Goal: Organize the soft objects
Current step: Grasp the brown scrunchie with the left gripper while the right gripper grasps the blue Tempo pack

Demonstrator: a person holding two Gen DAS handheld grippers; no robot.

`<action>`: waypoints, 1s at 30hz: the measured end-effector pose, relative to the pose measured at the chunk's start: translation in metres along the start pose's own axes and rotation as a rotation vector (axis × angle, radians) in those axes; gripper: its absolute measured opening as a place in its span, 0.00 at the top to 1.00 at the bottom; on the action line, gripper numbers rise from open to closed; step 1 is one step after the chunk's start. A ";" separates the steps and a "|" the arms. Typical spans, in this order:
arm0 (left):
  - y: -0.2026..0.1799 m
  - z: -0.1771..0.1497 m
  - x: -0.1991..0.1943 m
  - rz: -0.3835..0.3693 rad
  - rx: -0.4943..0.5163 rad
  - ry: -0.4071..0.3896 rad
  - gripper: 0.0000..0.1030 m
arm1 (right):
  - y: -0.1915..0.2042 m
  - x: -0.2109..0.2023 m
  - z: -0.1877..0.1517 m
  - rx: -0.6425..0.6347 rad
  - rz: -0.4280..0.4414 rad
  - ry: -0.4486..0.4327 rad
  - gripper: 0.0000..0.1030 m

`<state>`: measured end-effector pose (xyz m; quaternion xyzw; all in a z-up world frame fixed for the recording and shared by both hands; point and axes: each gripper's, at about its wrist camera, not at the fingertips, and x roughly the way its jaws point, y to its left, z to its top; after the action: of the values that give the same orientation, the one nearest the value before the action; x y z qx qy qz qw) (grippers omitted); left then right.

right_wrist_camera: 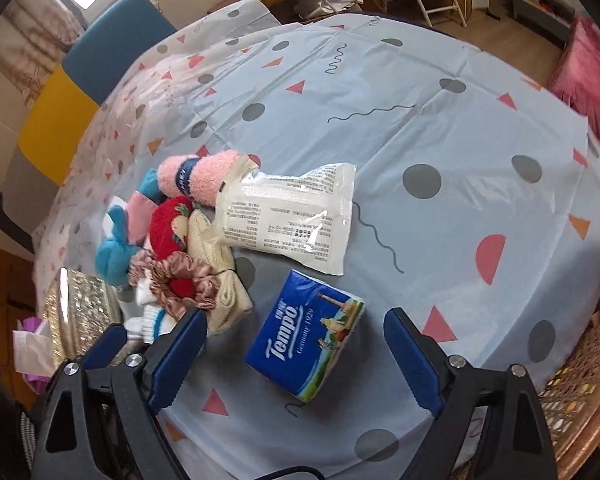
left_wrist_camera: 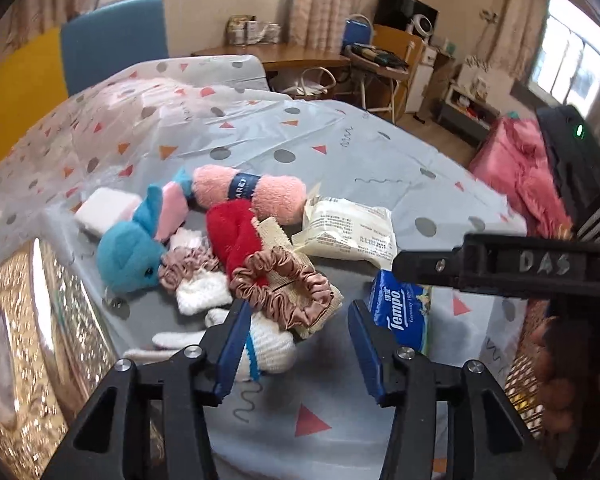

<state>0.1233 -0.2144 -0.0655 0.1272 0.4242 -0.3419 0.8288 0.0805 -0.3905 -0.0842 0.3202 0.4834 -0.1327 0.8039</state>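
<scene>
The left gripper [left_wrist_camera: 296,344] is pointing down at the table [left_wrist_camera: 380,152] with its fingers partly spread and nothing pinched between them. A white knitted sock with a blue stripe [left_wrist_camera: 268,348] is lying just beside the inner face of the left finger [left_wrist_camera: 230,354]; contact cannot be confirmed. A pink satin scrunchie [left_wrist_camera: 284,288] is resting on a beige cloth [left_wrist_camera: 320,312] just beyond the fingertips. Farther ahead, a red plush piece [left_wrist_camera: 232,232], a blue plush toy [left_wrist_camera: 128,248] and a rolled pink towel with a blue band [left_wrist_camera: 252,192] are sitting clustered together. A white wipes packet [left_wrist_camera: 348,232] is lying beyond the right finger.

The right gripper [right_wrist_camera: 296,356] is hovering with its fingers spread wide and empty. A blue Tempo tissue pack [right_wrist_camera: 304,340] is lying flat on the table between the two fingers, apart from both. The same soft pile is sitting beyond the left finger [right_wrist_camera: 176,360] of this gripper, and the wipes packet [right_wrist_camera: 292,220] is lying straight ahead, past the tissue pack.
</scene>
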 end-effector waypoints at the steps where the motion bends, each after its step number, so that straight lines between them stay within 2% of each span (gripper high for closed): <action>1: -0.003 0.001 0.005 0.006 0.024 0.008 0.50 | -0.002 -0.001 0.001 0.016 0.013 -0.004 0.11; 5: -0.006 0.005 0.029 0.033 0.051 0.057 0.53 | -0.017 -0.002 0.003 0.107 0.095 -0.014 0.11; 7: -0.005 0.005 0.041 0.043 0.059 0.082 0.65 | -0.020 -0.002 0.004 0.125 0.119 -0.019 0.11; 8: -0.004 0.006 0.048 0.041 0.058 0.102 0.83 | -0.020 -0.002 0.004 0.128 0.127 -0.016 0.11; 9: -0.002 0.006 0.052 0.043 0.048 0.112 0.91 | -0.020 -0.001 0.004 0.127 0.130 -0.012 0.11; 15: 0.016 0.009 0.023 -0.044 -0.072 0.015 0.94 | -0.017 0.002 0.004 0.119 0.109 -0.004 0.11; 22: 0.022 0.014 -0.023 -0.060 -0.119 -0.095 0.94 | -0.005 0.016 0.002 0.059 -0.015 0.073 0.11; 27: 0.033 0.019 -0.050 -0.063 -0.162 -0.143 0.94 | 0.008 0.037 -0.001 0.005 -0.115 0.144 0.11; 29: 0.044 0.023 -0.065 -0.070 -0.202 -0.173 0.94 | 0.014 0.046 -0.002 -0.026 -0.156 0.163 0.18; 30: 0.050 0.025 -0.074 -0.070 -0.220 -0.190 0.94 | 0.017 0.049 -0.001 -0.039 -0.177 0.164 0.26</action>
<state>0.1419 -0.1565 0.0047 -0.0121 0.3829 -0.3324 0.8618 0.1126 -0.3721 -0.1203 0.2703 0.5765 -0.1672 0.7527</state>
